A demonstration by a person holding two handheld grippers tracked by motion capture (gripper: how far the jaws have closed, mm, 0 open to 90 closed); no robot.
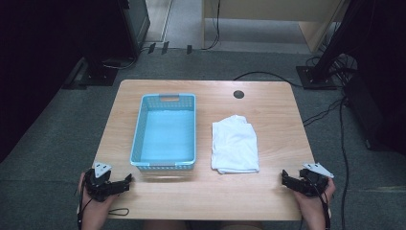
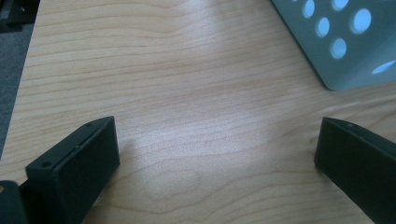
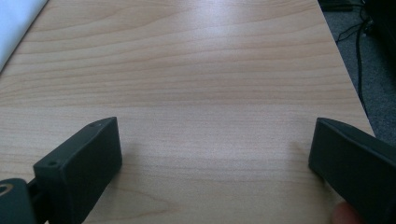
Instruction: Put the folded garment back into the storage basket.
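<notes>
Both tools are resting released on the pale wood-grain surface (image 1: 201,191), left tool (image 1: 125,181) just beside the perforated blue plastic basket (image 1: 165,165), right tool (image 1: 286,178) near the folded white cloth (image 1: 234,143), soft and probably cotton, lying beside the rectangular basket.

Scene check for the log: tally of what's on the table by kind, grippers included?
Blue perforated basket: 1
Folded white cloth: 1
Handheld grippers: 2, left gripper and right gripper, both open with nothing between the jaws
Total: 4
</notes>
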